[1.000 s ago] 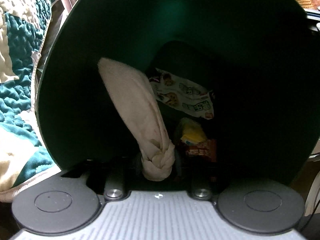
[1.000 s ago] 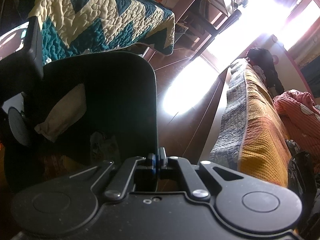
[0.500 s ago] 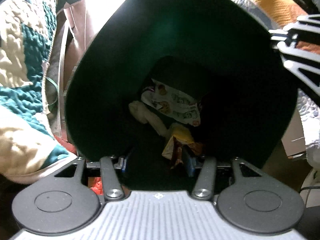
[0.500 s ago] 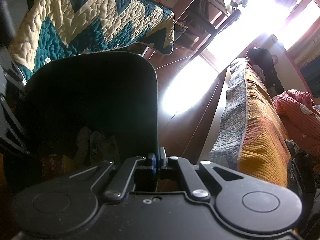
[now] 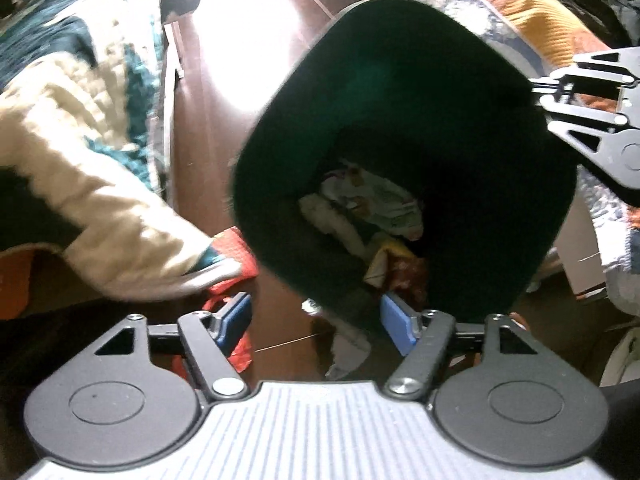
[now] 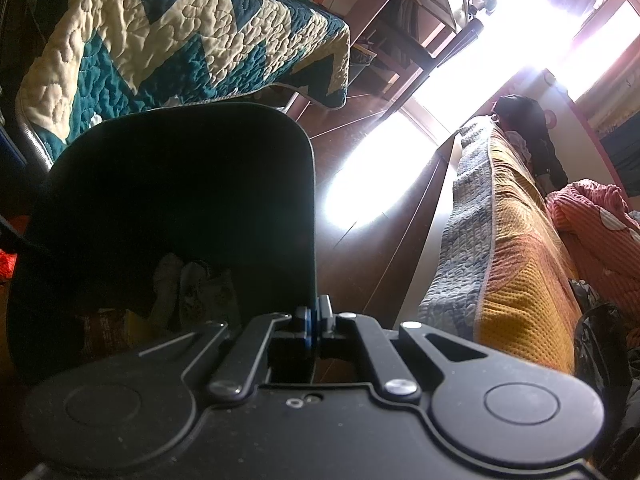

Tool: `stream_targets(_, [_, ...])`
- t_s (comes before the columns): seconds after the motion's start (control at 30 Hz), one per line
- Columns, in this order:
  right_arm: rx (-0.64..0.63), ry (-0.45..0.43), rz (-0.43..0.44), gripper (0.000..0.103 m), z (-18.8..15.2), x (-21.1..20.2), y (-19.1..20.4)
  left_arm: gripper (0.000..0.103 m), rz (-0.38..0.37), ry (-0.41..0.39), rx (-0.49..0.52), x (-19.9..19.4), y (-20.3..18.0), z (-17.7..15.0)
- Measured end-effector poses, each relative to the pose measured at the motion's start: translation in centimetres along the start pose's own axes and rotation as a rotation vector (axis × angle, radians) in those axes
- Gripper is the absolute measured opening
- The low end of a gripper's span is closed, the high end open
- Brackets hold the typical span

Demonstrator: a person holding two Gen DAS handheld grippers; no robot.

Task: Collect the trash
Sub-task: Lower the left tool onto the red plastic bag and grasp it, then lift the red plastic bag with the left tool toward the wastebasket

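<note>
A dark green bin (image 5: 360, 100) stands tilted on the wooden floor. At its bottom lie a cream cloth (image 5: 332, 220), a printed wrapper (image 5: 384, 200) and yellow and red wrappers (image 5: 396, 264). My left gripper (image 5: 316, 320) hovers above and before the bin's near rim; its jaws are opening and nothing is between the blue pads. My right gripper (image 6: 316, 316) is shut on the bin's rim (image 6: 312, 240); it shows in the left wrist view as the right gripper (image 5: 540, 92) at the bin's right edge. The right wrist view shows the trash (image 6: 192, 292) dimly.
A bed with a teal and cream quilt (image 5: 80, 160) is to the bin's left, and a bed with an orange and grey cover (image 6: 500, 260) to its right. A red item (image 5: 236, 276) and a white scrap (image 5: 348, 348) lie on the floor by the bin. Sunlight glares on the floor (image 6: 372, 180).
My left gripper let go of the cream cloth, which dropped to the bin's bottom. It then rose back out of the bin with its jaws widening. The right gripper stayed put.
</note>
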State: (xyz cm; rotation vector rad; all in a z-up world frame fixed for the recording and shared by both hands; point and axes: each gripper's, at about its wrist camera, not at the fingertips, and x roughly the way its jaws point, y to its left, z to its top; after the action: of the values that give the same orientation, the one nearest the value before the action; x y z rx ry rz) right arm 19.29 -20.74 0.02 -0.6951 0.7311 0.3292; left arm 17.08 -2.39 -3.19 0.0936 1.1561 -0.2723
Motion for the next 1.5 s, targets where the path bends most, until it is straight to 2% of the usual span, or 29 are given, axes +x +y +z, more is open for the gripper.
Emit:
stream_targets(0.07, [0.000,0.001,0.000,0.002,0.0,0.0,0.0,0.082,0.012,0.011,-0.019,0.1,1.0,-0.5])
stream_targets(0.23, [-0.001,0.001,-0.001,0.002,0.1,0.0,0.0,0.083,0.010,0.059,-0.088,1.7,3.3,-1.9])
stream_targets(0.37, [0.000,0.002,0.000,0.002,0.0,0.0,0.0,0.085,0.043,0.111,-0.183,4.2,5.4,-3.4])
stream_targets(0.47, [-0.002,0.001,0.000,0.002,0.1,0.0,0.0,0.085,0.087,0.184,-0.255,7.1,7.1,-4.7])
stream_targets(0.53, [-0.003,0.002,-0.001,0.002,0.1,0.0,0.0,0.085,0.145,0.240,-0.285,9.2,8.0,-5.6])
stream_targets(0.67, [-0.011,0.002,-0.003,0.002,0.1,0.0,0.1,0.085,0.185,0.307,-0.337,12.7,9.4,-7.1])
stream_targets(1.03, [-0.015,0.012,-0.004,0.002,0.2,0.0,0.2,0.085,0.196,0.420,-0.480,19.5,12.2,-10.5])
stream_targets(1.27, [-0.023,0.013,-0.009,0.002,0.3,0.2,0.5,0.084,0.169,0.458,-0.501,21.7,12.6,-11.5])
stream_targets(1.37, [-0.024,0.012,-0.009,0.002,0.3,0.2,0.5,0.081,0.182,0.468,-0.467,22.2,12.4,-11.8])
stream_targets(1.43, [-0.023,0.013,-0.006,0.002,0.4,0.2,0.5,0.066,0.184,0.475,-0.455,22.5,12.2,-11.9])
stream_targets(1.5, [-0.025,0.011,-0.006,0.002,0.4,0.1,0.5,0.063,0.181,0.486,-0.462,22.7,12.1,-12.2])
